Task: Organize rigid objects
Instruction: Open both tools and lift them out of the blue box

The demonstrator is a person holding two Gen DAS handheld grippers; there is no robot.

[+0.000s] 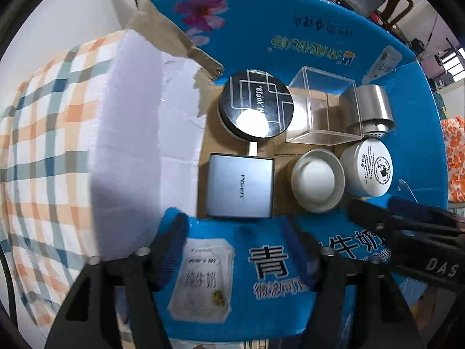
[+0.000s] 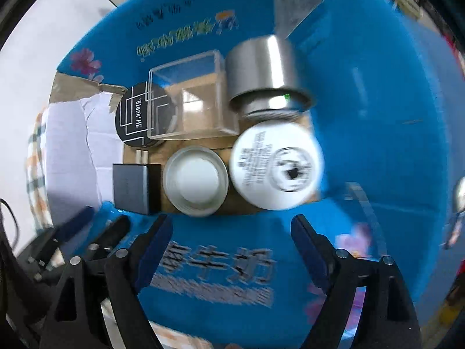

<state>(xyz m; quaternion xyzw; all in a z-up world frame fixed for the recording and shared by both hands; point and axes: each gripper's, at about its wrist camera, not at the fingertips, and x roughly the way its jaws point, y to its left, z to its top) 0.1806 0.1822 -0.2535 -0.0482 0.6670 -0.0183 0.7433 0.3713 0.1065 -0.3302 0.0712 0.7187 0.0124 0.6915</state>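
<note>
A blue cardboard box (image 1: 319, 43) with its flaps folded out holds 6 rigid objects on its brown floor, packed in 2 rows. Taking the grey charger block (image 1: 240, 186) at the near left corner as landmark: directly behind it, touching its prongs, lies a round black compact (image 1: 257, 107) with white line art and a glare spot. To the right of the compact stands a clear plastic cube (image 1: 325, 107), empty, and further right a brushed-metal cylinder (image 1: 369, 107) lying on its side against the box's right wall. Just right of the charger sits a shallow white lid (image 1: 318, 184), open side up, and beside that a white jar (image 1: 367, 171) with black print on its face.

The left gripper (image 1: 238, 250) hovers over the near flap with its fingers apart, holding nothing. The right gripper (image 2: 232, 241) is likewise spread wide and empty above the same flap.
</note>
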